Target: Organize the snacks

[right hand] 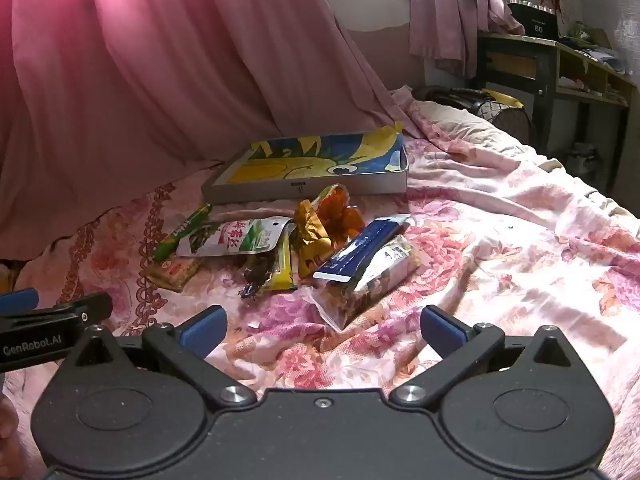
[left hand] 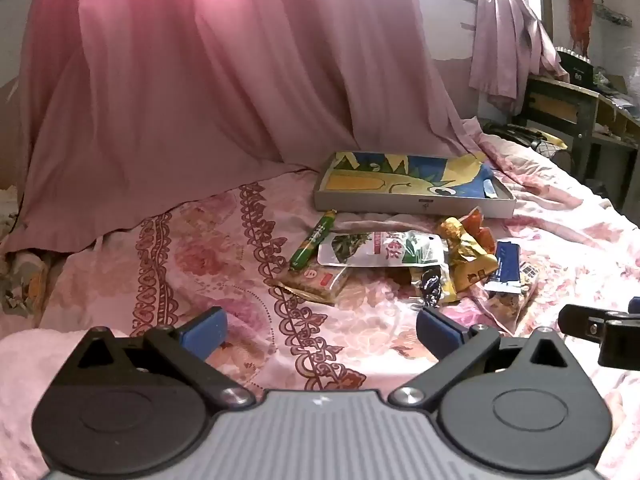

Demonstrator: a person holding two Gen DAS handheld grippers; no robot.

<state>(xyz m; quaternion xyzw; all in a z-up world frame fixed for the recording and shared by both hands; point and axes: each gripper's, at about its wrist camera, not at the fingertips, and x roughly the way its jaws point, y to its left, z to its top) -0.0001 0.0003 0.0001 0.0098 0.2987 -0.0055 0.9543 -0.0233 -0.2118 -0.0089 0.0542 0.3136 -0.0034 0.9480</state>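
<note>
Fingers (right hand: 202,330) spread, empty | snack pile (right hand: 280,248) beyond, apart

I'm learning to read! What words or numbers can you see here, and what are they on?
"GenRobot.AI": on the left claw's black arm.
"80": on the dark box on the far desk.
Chinese print on the white-green pouch, green stick and blue packet: too blurred to read.
</note>
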